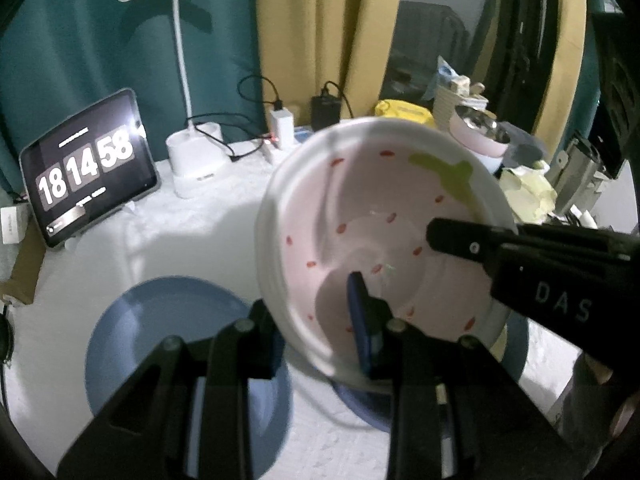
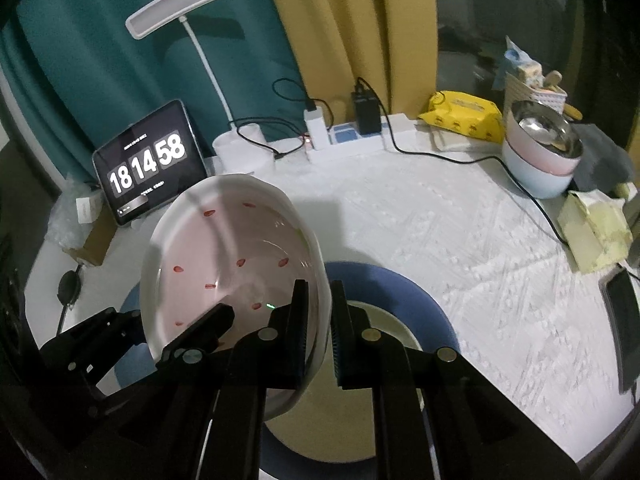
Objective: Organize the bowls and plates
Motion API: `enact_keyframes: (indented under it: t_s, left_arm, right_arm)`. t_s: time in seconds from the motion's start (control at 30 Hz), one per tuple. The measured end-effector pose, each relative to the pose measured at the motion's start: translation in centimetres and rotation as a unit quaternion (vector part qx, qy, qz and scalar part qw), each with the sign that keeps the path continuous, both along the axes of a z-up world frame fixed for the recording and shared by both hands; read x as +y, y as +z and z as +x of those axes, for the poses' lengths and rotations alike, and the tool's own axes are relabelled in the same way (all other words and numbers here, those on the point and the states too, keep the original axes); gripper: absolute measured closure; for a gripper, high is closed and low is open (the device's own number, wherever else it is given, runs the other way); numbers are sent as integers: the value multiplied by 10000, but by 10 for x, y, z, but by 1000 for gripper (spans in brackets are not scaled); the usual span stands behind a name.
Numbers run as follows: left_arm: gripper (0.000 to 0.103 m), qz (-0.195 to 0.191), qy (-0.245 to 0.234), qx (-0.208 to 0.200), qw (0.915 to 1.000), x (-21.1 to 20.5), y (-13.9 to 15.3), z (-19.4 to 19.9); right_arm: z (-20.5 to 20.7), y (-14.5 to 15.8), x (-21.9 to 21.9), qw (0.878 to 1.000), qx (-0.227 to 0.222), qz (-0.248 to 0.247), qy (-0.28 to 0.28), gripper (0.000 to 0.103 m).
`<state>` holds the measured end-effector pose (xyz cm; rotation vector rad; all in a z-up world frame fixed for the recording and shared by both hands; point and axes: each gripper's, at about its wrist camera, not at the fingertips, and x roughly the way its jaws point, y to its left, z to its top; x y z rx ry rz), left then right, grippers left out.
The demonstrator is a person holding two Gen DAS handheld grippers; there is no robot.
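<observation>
A pink bowl (image 1: 380, 216) with red seed marks, a green leaf print and a white outside hangs tilted above the table, held from both sides. My left gripper (image 1: 316, 332) is shut on its near left rim, the blue pad (image 1: 360, 320) inside the bowl. My right gripper (image 2: 320, 320) is shut on the right rim and enters the left wrist view as a black finger (image 1: 452, 236). The left gripper (image 2: 208, 324) also shows in the right wrist view. Below lie a blue plate (image 1: 168, 344) and a second blue plate (image 2: 400, 292) bearing a cream plate (image 2: 360, 420).
Stacked bowls (image 2: 540, 152), pink on pale blue with a steel inside, stand at the back right. A tablet clock (image 2: 148, 164), a white lamp (image 2: 240, 148), a power strip (image 2: 352, 136) with cables, a yellow packet (image 2: 464, 116), a cream cloth (image 2: 592, 228) and a phone (image 2: 624, 312) ring the white tablecloth.
</observation>
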<state>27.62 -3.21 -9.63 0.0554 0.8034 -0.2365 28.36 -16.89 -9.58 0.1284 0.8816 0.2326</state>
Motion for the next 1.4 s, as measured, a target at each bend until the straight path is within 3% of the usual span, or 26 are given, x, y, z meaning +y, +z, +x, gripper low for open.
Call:
enact_keyframes:
  t_s: [0.7,1.4]
  left_arm:
    - [74,265,-200,227,9992,-38,-25,-19]
    - [73,503,-34,232,9985,-43,-37,-20]
  right_arm:
    - [-22,-31,-35,9995,235,94,-181,92]
    - [-30,-49,-32,9993,143,-303,-194,90]
